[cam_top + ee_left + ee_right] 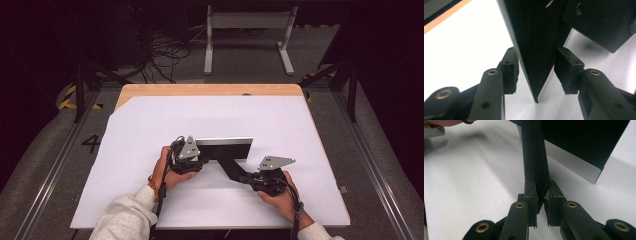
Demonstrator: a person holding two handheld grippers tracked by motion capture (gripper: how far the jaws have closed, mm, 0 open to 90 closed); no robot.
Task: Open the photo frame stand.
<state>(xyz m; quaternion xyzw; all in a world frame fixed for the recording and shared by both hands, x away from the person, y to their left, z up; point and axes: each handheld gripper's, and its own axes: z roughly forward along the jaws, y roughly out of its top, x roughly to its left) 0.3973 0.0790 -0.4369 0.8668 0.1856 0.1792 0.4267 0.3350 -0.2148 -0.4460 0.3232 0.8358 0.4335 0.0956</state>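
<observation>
I have the left gripper (196,161) set at the left end of the upright panel (225,148), a flat dark board with a pale silver strip along one edge, standing on its long edge on the white sheet (150,125) that covers the wooden table (210,90). In the left gripper view the panel (536,45) runs between the two pads (510,72), but I see a gap on each side, so this gripper is parted around the panel and not pinching it. I judge that it serves as a loose guide: it keeps the panel from tipping without carrying it.

My right gripper (243,178) works from the near right. Its view shows the pads (530,195) pressed on both faces of a thin dark strut (534,157), so this gripper is clamped on the strut. In the high view the strut (231,167) runs diagonally from the panel's near face toward the right gripper. I hold it by its free end because that gives leverage to swing it against the panel.

The strut appears to be a prop or stand leg; the joint where it meets the panel is too dark to confirm. The panel sits near the middle of the sheet, between both hands.
</observation>
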